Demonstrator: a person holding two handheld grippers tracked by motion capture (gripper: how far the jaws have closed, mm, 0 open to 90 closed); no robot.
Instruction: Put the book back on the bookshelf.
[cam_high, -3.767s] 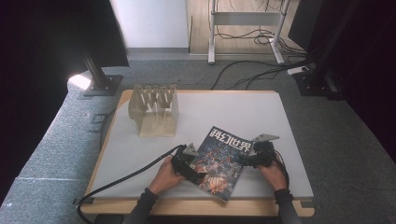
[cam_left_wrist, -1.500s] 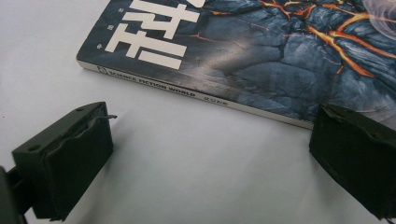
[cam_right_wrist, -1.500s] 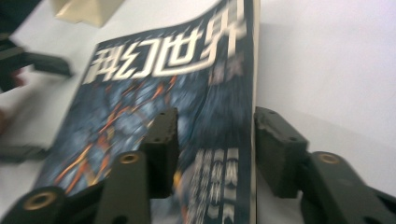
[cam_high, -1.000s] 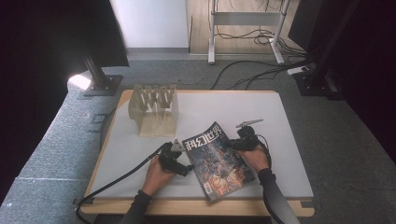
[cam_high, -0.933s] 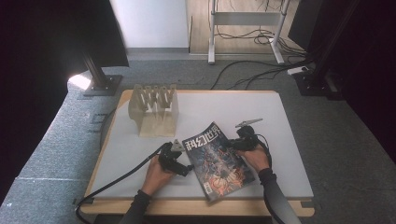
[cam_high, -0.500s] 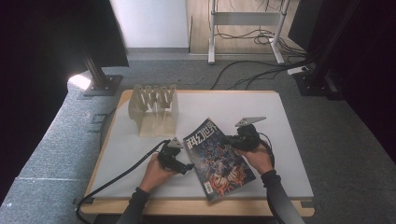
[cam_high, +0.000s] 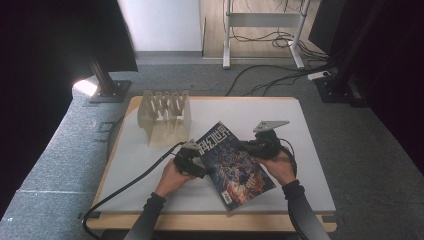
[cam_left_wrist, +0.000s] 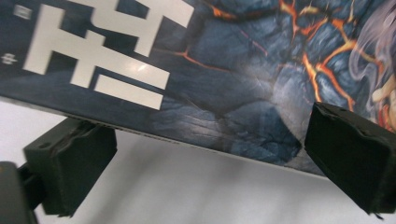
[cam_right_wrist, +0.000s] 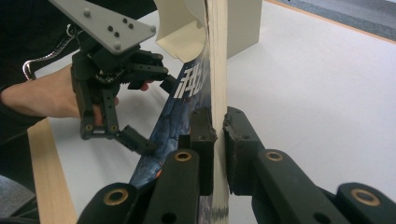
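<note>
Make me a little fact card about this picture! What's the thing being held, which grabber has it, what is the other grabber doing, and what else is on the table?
held thing: glossy dark-blue magazine with white letters and orange lava art
right gripper: shut on the magazine's edge, one side tipped up
left gripper: open, jaws straddling the magazine's other edge, not pressing
nearby: beige slotted standing rack, apart from the magazine
surface: white table top with wooden rim

White table (cam_high: 310, 150) w/ beige rack (cam_high: 165, 117) on it.
</note>
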